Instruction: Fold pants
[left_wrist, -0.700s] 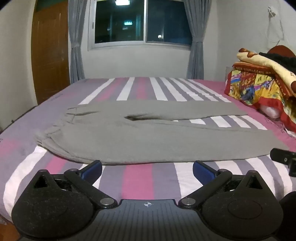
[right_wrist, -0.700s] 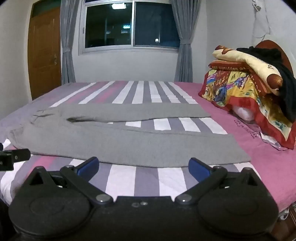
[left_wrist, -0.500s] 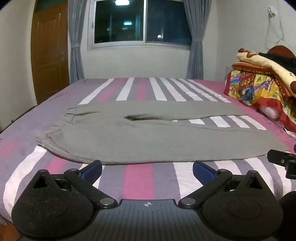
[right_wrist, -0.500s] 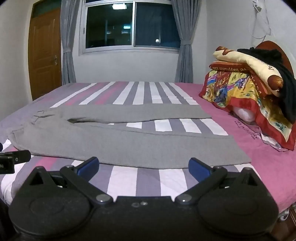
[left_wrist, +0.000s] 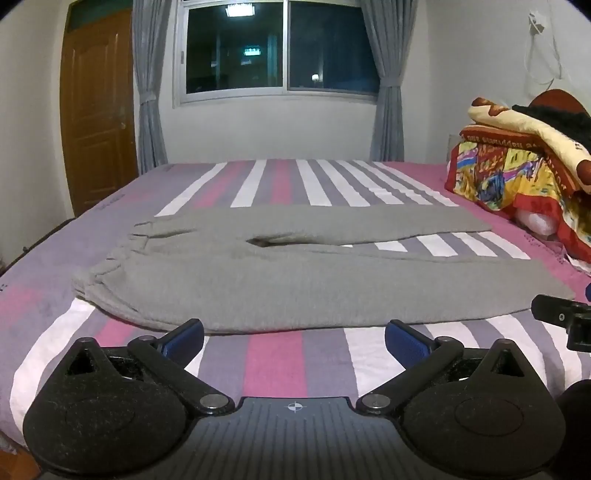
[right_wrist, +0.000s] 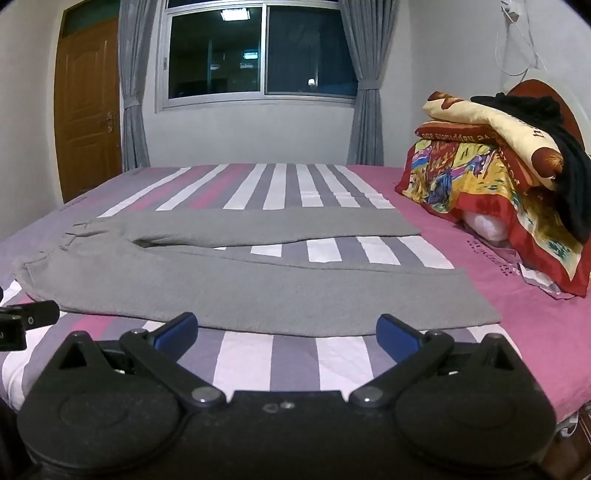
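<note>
Grey pants (left_wrist: 288, 280) lie flat across the striped bed, waistband to the left, both legs running right with a gap between them. In the right wrist view the same pants (right_wrist: 258, 288) fill the middle of the bed. My left gripper (left_wrist: 294, 338) is open just short of the near edge of the near leg, nothing between its blue pads. My right gripper (right_wrist: 287, 330) is open too, near the same leg's lower part, with nothing held. Each gripper shows at the edge of the other's view, the right gripper (left_wrist: 561, 317) and the left gripper (right_wrist: 26, 317).
The bed (left_wrist: 273, 365) has a pink, white and purple striped sheet. A pile of colourful folded blankets (right_wrist: 491, 173) with a black garment on top sits at the right by the headboard. Behind the bed are a window with grey curtains (right_wrist: 258, 55) and a wooden door (right_wrist: 88, 107).
Both grippers have crept slightly forward toward the near pant leg. Jaws stay wide and the pants have not moved.
</note>
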